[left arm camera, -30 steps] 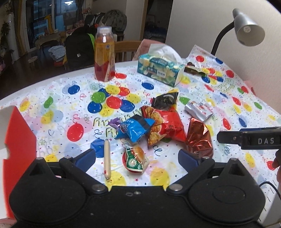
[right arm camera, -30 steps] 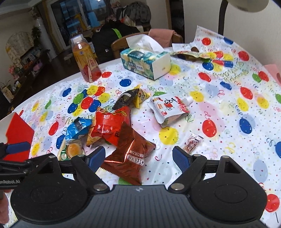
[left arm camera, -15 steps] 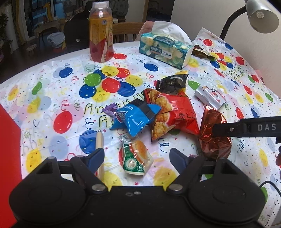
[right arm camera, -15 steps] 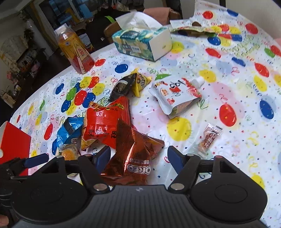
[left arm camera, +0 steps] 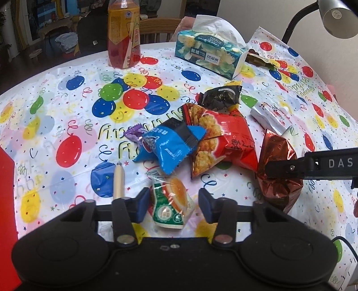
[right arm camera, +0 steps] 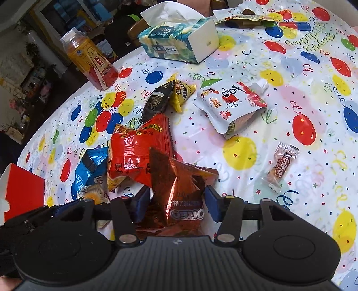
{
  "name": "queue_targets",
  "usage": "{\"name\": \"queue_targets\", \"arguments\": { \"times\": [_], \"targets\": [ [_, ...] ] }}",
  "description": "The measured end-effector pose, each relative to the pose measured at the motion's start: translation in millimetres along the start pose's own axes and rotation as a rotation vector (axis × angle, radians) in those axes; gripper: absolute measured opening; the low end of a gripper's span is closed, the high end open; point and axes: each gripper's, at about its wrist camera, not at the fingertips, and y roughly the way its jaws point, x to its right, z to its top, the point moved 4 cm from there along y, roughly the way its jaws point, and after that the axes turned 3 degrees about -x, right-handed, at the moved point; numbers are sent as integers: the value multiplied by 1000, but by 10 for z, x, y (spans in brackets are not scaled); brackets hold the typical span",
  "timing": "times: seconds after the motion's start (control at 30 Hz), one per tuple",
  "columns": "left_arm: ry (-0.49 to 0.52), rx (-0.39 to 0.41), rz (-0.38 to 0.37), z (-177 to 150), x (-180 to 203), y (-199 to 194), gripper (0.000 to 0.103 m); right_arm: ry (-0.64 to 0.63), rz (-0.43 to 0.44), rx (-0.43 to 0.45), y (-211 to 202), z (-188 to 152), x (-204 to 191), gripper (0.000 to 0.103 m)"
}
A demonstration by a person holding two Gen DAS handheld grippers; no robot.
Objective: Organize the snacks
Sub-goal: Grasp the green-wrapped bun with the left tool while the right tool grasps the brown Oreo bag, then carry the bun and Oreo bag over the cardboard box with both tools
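Snacks lie heaped on the balloon-print tablecloth [left arm camera: 67, 107], and both grippers are down among them. Nearest, the left gripper [left arm camera: 173, 207] has its blue pads spread on either side of a small clear-wrapped bun packet [left arm camera: 172, 201] with a green label; the left pad sits just beside the wrapper, the right pad stands apart from it. A thin wooden stick [left arm camera: 118, 181] lies on the cloth just left of that gripper. The right gripper [right arm camera: 175, 206] straddles the copper-brown Oreo bag [right arm camera: 179, 190], pads close against its crumpled sides, though whether they actually pinch it I cannot tell. From the left camera that bag [left arm camera: 277, 167] stands up tall with the right gripper's black finger across it.

Just beyond, a blue packet [left arm camera: 172, 145] overlaps a red snack bag [left arm camera: 221, 143], with a bit of purple wrapper [left arm camera: 133, 134] poking out at its left. Behind those lies a black packet [right arm camera: 156, 100] touching a yellow M&M's pouch [right arm camera: 182, 94]. A white spouted drink pouch [right arm camera: 230, 105] lies apart to the right, and a small brown candy wrapper [right arm camera: 282, 165] sits alone nearer the right gripper. A red box [right arm camera: 22, 192] stands at the left edge.

Farthest back are a tissue box [left arm camera: 210, 53], an orange drink bottle [left arm camera: 124, 33] and a desk lamp [left arm camera: 335, 18].
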Motion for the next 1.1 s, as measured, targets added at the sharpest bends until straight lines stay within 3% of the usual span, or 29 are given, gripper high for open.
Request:
{"name": "queue_targets", "arguments": {
  "times": [0.1,0.33,0.73,1.1],
  "targets": [
    [5,2,11,1,-18,-7,33,8,2,0,-14,-6,0,43],
    [-1,-4,15,-29,-43,-41,32,-15,-10,15,-83,-58,-59,35],
    [-27,9,-11,-166,-112,-351,31,-62,-18,36,-370,-254,-228,33],
    [-35,44,-28,-286,-208,-817,32,-119,5,50,-694,-429,-616,33]
  ]
}}
